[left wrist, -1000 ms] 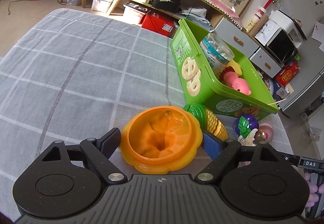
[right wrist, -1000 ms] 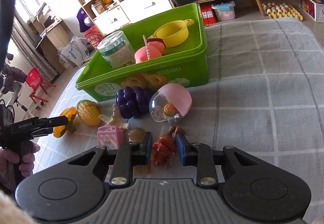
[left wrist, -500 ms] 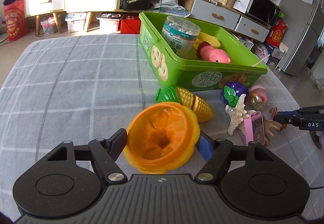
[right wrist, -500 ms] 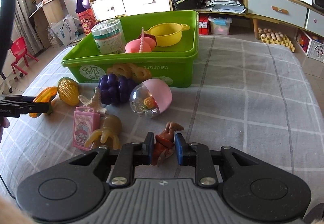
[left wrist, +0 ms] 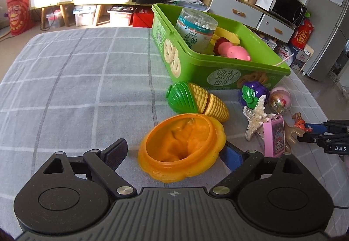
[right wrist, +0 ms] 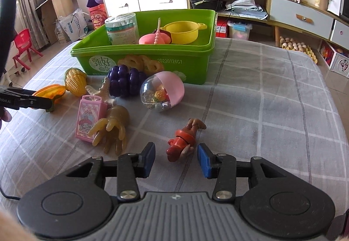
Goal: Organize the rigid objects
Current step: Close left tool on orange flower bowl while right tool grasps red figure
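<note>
Right gripper (right wrist: pixel 176 159) has sprung open, dropping the red figurine (right wrist: pixel 184 139) short of the green bin (right wrist: pixel 152 62) (unsorted); left gripper (left wrist: pixel 174 153), open too, brackets the orange pumpkin half (left wrist: pixel 181 149).

Orange pumpkin half (left wrist: pixel 182 149), green bin (right wrist: pixel 152 60), grey checked cloth (left wrist: pixel 76 88), pink-capped capsule (right wrist: pixel 162 93).

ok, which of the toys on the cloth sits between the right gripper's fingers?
The small red-and-brown figure, lying on its side between the open right gripper. The hand-shaped toy and pink card lie off to its left.
</note>
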Demonstrator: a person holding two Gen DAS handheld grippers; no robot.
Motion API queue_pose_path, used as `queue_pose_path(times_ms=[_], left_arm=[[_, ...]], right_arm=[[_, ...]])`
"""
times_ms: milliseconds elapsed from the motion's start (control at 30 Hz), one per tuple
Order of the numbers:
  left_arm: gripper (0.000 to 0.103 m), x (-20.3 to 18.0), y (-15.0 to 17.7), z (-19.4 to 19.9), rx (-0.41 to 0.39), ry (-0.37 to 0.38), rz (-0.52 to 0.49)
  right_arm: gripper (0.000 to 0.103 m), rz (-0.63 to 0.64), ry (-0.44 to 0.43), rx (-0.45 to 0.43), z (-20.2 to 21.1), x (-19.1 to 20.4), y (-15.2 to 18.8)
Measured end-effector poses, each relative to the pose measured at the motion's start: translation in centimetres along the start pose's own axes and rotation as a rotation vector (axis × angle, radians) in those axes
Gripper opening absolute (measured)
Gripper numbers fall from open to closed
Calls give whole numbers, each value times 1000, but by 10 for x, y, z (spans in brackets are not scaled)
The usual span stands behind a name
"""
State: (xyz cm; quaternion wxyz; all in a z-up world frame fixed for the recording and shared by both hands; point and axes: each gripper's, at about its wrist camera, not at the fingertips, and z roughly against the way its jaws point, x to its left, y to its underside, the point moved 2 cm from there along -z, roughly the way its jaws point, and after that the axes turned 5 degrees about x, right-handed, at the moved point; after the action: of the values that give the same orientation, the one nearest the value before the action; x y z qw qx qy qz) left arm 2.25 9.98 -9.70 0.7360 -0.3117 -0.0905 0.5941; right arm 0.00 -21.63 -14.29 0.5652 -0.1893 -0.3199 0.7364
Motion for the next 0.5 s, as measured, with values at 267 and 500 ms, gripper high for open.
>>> queue_pose_path(times_ms=[267, 500], left_arm=[[91, 12, -3, 0, 24, 105, 139], [83, 7, -4, 2, 17, 80, 122]], right_arm=[[16, 29, 28, -26, -1, 6, 3], [2, 37, 39, -34, -1, 7, 2]])
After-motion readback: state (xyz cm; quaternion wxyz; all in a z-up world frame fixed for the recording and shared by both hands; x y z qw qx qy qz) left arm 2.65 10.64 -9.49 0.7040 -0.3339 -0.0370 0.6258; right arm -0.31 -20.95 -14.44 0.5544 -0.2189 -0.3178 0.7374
